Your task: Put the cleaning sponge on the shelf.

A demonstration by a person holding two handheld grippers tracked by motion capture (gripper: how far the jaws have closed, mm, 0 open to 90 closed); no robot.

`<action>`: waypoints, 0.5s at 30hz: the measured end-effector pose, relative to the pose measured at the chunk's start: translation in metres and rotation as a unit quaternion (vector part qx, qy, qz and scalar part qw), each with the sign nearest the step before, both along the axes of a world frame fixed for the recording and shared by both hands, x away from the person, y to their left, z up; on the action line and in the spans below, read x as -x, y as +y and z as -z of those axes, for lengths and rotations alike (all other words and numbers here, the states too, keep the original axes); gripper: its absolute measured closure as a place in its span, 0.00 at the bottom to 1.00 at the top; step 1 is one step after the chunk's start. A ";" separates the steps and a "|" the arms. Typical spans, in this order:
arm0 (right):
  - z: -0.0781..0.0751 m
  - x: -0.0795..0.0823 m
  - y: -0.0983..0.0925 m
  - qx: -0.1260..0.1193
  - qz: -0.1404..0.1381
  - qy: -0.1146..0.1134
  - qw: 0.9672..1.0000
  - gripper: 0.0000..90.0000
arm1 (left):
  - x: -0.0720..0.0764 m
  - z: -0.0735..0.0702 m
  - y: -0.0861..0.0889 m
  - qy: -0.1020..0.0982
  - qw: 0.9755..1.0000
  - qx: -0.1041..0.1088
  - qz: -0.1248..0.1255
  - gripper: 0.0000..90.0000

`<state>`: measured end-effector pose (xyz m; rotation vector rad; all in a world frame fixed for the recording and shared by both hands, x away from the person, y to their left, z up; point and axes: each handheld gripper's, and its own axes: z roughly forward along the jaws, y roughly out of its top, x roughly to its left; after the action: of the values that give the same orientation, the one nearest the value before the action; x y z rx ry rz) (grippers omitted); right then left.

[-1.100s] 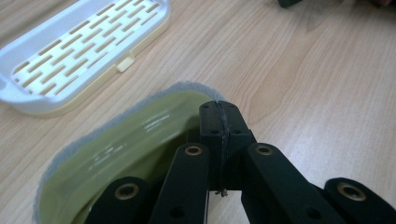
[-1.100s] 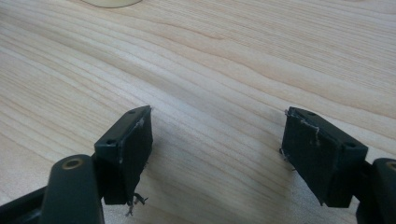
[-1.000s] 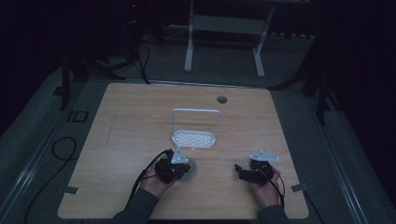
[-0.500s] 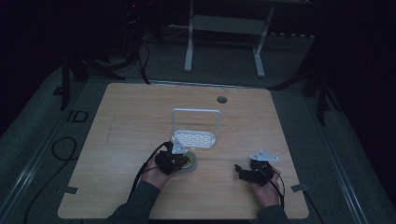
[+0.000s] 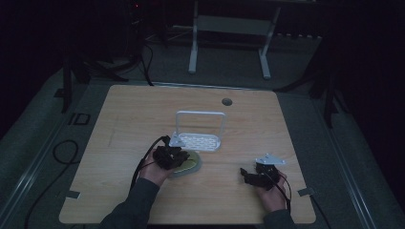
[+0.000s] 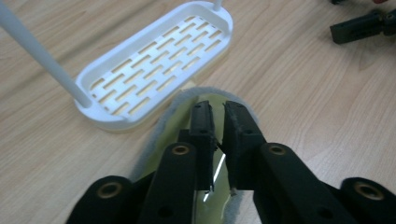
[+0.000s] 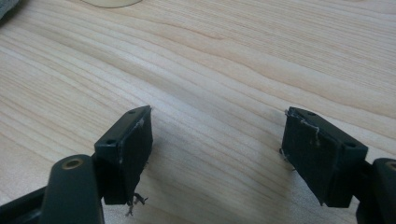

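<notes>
One round yellow-green pad with fuzzy grey rim [image 6: 187, 116], flat on pale wood-grain table [image 5: 143, 109], just beside one white slotted plastic tray with hoop handle [image 6: 154, 65]. Left gripper [image 6: 217, 126]: jaws just opening, narrow gap above pad, gripping nothing. Right gripper [image 7: 217, 154]: jaws wide apart, empty.

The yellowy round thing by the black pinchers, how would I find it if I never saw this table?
Start at the wooden table and find the white slotted rack with the tall hoop handle near its middle. Just in front of the rack lies a flat sponge, under the left gripper. It is the only soft thing there: yellow-green with a fuzzy grey rim.
</notes>
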<state>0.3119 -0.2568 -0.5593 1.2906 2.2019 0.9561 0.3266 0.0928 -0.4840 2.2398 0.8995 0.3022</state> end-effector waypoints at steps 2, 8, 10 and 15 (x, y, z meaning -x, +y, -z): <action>0.000 0.000 0.000 0.000 0.000 0.000 1.000 0.27 | -0.003 -0.003 0.001 0.006 1.000 0.000 0.003 0.87; 0.000 0.000 0.000 0.000 -0.001 0.000 1.000 0.27 | -0.009 -0.011 0.002 0.015 1.000 -0.008 0.010 0.80; 0.000 0.000 0.000 0.001 -0.001 -0.001 1.000 0.27 | -0.011 -0.013 0.003 0.019 1.000 -0.012 0.013 0.79; 0.000 0.000 0.000 0.001 -0.001 -0.001 1.000 0.27 | -0.016 -0.014 0.004 0.025 0.999 -0.025 0.023 0.78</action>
<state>0.3121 -0.2570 -0.5594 1.2862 2.2024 0.9557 0.3427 0.0969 -0.4700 2.3190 0.8726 0.2510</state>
